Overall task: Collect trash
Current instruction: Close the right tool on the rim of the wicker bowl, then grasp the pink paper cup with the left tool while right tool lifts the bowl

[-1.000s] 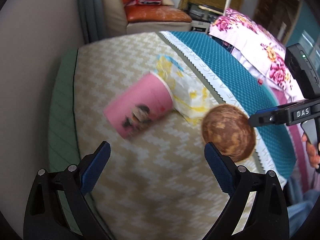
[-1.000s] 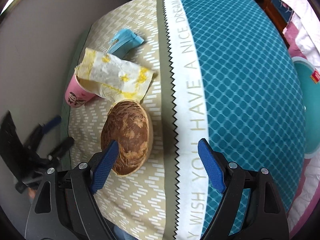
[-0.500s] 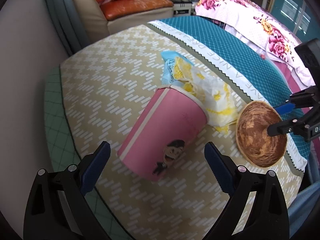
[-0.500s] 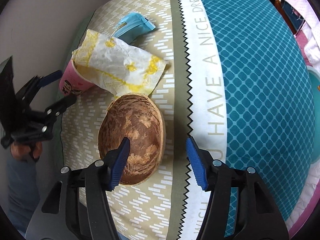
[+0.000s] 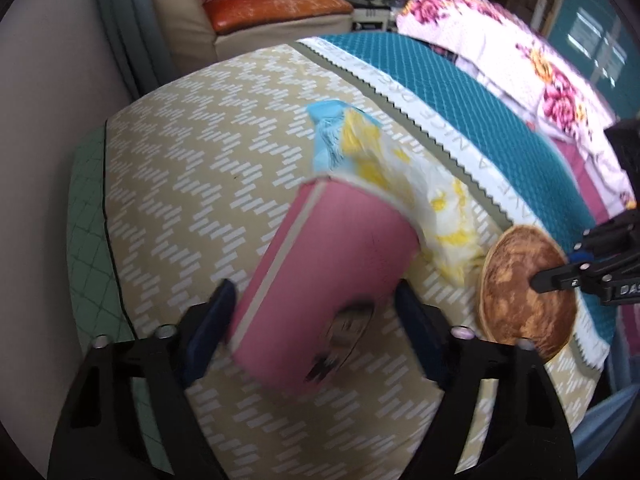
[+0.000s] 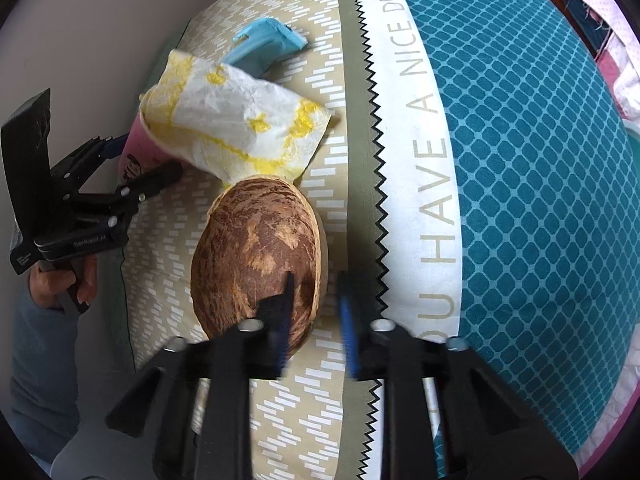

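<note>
Pink paper cup [image 5: 324, 280] lying beside round brown woven bowl [image 6: 256, 256], now between closing-in left gripper [image 5: 316, 320] fingers, not yet clamped. Right gripper [image 6: 316, 312] narrowed onto bowl rim, grip unclear.

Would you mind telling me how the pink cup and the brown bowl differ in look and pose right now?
The pink cup is a tall paper cylinder lying on its side; the brown bowl is wide, shallow and mottled, its opening tipped toward the right wrist camera. The white-and-yellow wrapper covers the cup's mouth, but only reaches the bowl's far rim. The left gripper straddles the cup's whole body; the right gripper straddles only the bowl's rim. Both rest on the beige cloth.
</note>
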{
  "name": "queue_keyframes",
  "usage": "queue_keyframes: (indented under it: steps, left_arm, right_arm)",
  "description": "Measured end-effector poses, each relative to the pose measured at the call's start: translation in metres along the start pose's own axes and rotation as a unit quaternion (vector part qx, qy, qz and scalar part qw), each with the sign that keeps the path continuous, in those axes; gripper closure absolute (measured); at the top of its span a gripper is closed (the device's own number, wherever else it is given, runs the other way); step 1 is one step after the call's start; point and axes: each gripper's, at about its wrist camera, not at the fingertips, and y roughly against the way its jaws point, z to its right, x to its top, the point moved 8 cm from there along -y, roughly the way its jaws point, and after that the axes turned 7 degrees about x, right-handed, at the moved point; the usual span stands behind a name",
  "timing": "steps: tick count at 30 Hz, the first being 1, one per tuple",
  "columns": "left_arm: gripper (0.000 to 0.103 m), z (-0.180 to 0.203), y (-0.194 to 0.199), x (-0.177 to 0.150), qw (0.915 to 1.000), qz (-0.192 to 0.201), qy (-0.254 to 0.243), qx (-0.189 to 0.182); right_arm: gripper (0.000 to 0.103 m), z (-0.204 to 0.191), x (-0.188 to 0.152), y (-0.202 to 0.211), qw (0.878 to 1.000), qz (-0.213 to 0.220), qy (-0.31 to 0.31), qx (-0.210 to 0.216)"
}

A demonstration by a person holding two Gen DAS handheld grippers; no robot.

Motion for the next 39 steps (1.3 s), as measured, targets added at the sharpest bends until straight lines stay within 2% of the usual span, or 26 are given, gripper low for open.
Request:
queue_keyframes:
  steps: [3,11,23,26,27,39]
  left_arm:
    - [0.036,0.004,0.006,-0.004,0.9999,0.005,0.007,0.013]
    - [0.037,0.03,0.03,-0.018,0.9994,0.008,0.025,0.022]
    - [0.037,0.071,0.051,-0.041,0.9983,0.004,0.053,-0.023]
    - [0.037,0.08,0.055,-0.041,0.9978,0.004,0.057,-0.035]
    - [0.037,0.083,0.057,-0.041,0.9977,0.005,0.056,-0.037]
    - [0.037,0.127,0.061,-0.018,0.9985,0.005,0.039,-0.039]
  right_arm:
    - [0.096,0.003,-0.005,0.008,1.0,0.014,-0.003,0.001]
    - [0.097,0.018,-0.025,0.029,0.999,0.039,-0.013,-0.003]
    - [0.097,0.053,-0.053,0.059,0.998,0.06,-0.028,0.011]
    - [0.097,0.062,-0.05,0.069,0.997,0.067,-0.033,0.017]
    - [0.097,0.058,-0.038,0.074,0.997,0.068,-0.035,0.017]
    - [0.097,0.109,-0.037,0.141,0.989,0.123,-0.073,0.029]
